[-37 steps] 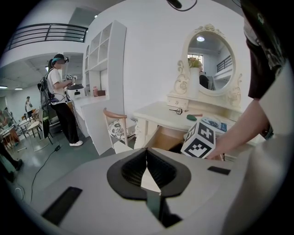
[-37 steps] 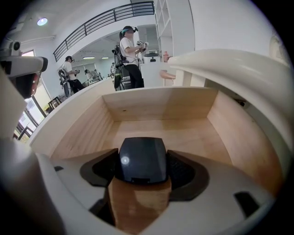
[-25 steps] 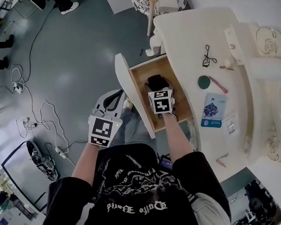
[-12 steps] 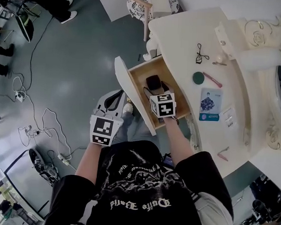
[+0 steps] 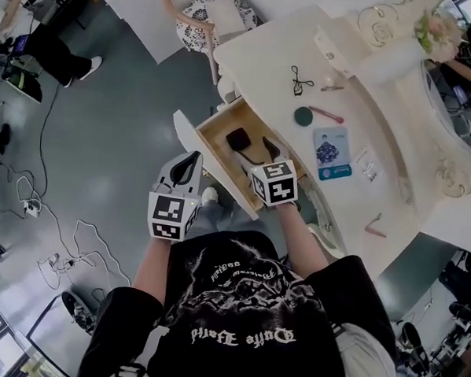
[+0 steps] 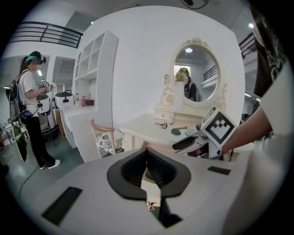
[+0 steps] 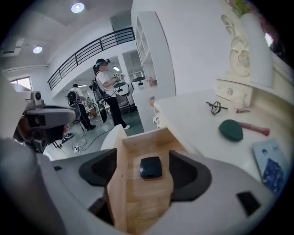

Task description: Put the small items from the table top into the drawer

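Note:
The wooden drawer of the cream dressing table stands pulled out. A small black case lies flat inside it. My right gripper hovers over the drawer's near end, open and empty. In the right gripper view the black case lies on the drawer floor beyond the spread jaws of my right gripper. My left gripper hangs left of the drawer front, shut with nothing in it, jaws together. On the table top lie a green round item, a pink stick and a black wire loop.
A blue booklet, a small packet and a pink clip also lie on the table top. A patterned chair stands left of the table. Cables trail on the grey floor. A person stands far off.
My right gripper has drawn back from the black case towards the drawer's near end; the case stays in the drawer. The head view has swung, shifting the table. My left gripper holds its place.

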A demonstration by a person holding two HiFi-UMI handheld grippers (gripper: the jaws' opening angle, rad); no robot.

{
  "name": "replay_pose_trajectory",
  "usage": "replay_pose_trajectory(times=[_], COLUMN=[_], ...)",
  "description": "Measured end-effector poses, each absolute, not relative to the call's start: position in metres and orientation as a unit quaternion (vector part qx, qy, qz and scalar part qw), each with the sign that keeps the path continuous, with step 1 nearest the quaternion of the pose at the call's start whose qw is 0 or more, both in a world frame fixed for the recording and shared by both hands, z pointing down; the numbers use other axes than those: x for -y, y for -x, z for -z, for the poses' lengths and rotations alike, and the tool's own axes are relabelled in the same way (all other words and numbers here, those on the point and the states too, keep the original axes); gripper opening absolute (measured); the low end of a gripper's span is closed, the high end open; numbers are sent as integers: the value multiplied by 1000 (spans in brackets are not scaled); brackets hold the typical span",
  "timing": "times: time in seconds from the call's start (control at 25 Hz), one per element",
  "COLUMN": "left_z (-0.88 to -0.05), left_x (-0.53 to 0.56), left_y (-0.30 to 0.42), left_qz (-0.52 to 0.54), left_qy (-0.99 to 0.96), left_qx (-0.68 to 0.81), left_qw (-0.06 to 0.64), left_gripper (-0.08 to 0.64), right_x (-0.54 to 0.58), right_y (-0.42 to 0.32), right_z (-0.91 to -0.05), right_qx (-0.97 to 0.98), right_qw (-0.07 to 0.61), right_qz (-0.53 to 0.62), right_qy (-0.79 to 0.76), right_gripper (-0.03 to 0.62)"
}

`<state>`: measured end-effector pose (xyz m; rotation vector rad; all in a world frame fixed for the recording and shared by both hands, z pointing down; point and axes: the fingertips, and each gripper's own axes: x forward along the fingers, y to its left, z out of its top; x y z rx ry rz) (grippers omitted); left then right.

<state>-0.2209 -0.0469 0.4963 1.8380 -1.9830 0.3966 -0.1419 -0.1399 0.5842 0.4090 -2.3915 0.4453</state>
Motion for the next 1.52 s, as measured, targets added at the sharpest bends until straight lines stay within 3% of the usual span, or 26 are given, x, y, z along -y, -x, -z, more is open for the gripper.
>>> replay_pose_trajectory(times=[0.72, 1.52], left_z=[-491, -493], left_x=[93, 123], left_y=[188, 117], left_qz=[-142, -138], left_qy=[-753, -824], left_qx=[616, 521], left_qw=[180, 173], left_gripper=[15, 15], right_x=[136, 126], right_y=[65, -23], right_z=[-516, -507], right_qx=[898, 855], right_qw=[256, 231], right_qz=[-192, -196], right_qy=[-301, -420], right_gripper=[350, 237])
